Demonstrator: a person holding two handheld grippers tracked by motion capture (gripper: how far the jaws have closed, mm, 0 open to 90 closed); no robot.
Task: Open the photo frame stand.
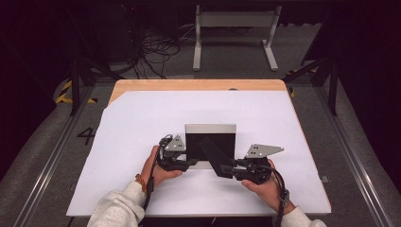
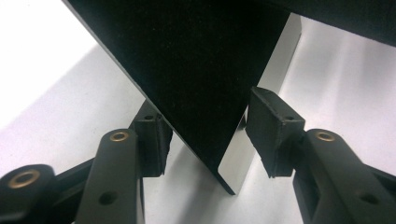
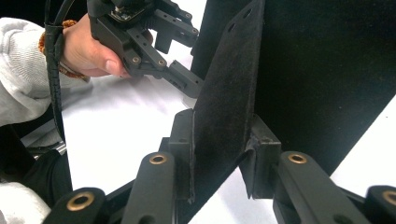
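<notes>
I'm working on a picture frame (image 1: 210, 142) lying back-up on the white sheet (image 1: 142, 123) that covers the table (image 1: 198, 85), near the middle and toward my side. Its silver border is showing along the far edge in the high view; the black backing is facing up.

My right gripper (image 1: 230, 166) is sitting at the frame's near right corner, held in my right hand (image 1: 265, 187). In the right gripper view its jaws are pressing from both sides on the black stand flap (image 3: 224, 102) of the frame, pads touching the felt-like strip, so they're narrow and holding it. The flap is lifted off the backing and tilting up toward that gripper; in the high view the flap (image 1: 215, 156) is running diagonally from the backing to the jaws.

My left gripper (image 1: 191, 163) is at the frame's near left corner, in my left hand (image 1: 158, 168). In the left gripper view its jaws are standing apart on either side of the frame's corner (image 2: 224, 168). The right pad is just beside the silver edge, the left pad slightly off the black face. I can't tell for sure if either pad is touching; it's not clamping.

The grey plates on both grippers are showing in the high view.
</notes>
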